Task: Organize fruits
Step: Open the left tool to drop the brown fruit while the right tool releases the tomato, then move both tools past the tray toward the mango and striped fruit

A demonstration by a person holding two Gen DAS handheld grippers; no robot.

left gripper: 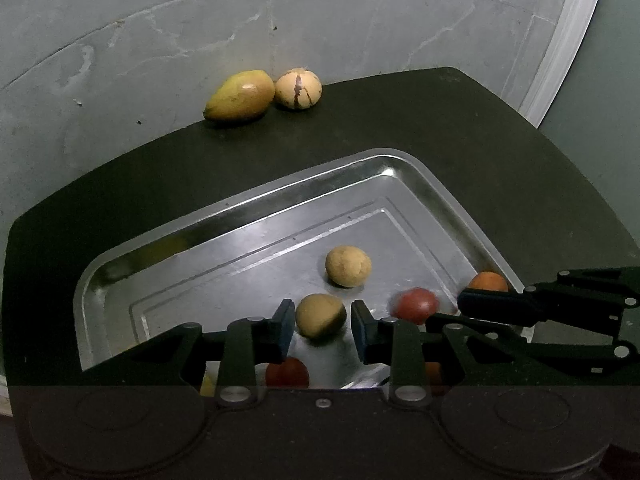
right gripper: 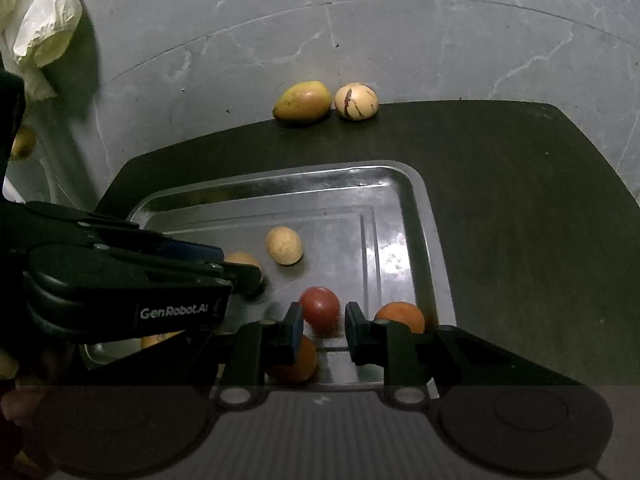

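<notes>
A metal tray (left gripper: 240,200) (right gripper: 280,176) lies on a dark table (left gripper: 480,160). My left gripper (left gripper: 322,320) (right gripper: 248,276) is open, and a tan round fruit (left gripper: 320,316) sits between its fingertips on the tray. A red fruit (right gripper: 320,312) (left gripper: 416,305) lies between the fingertips of my open right gripper (right gripper: 322,316) (left gripper: 452,312). In the left wrist view this fruit is blurred. A second tan fruit (left gripper: 348,266) (right gripper: 284,245) rests mid-tray. An orange fruit (left gripper: 488,281) (right gripper: 400,316) sits by the tray's right rim.
A yellow mango (left gripper: 240,96) (right gripper: 302,101) and a pale striped melon (left gripper: 298,89) (right gripper: 356,101) touch at the table's far edge. Another red fruit (left gripper: 287,372) and another orange one (right gripper: 296,360) lie under the grippers. A white plastic bag (right gripper: 40,20) hangs far left.
</notes>
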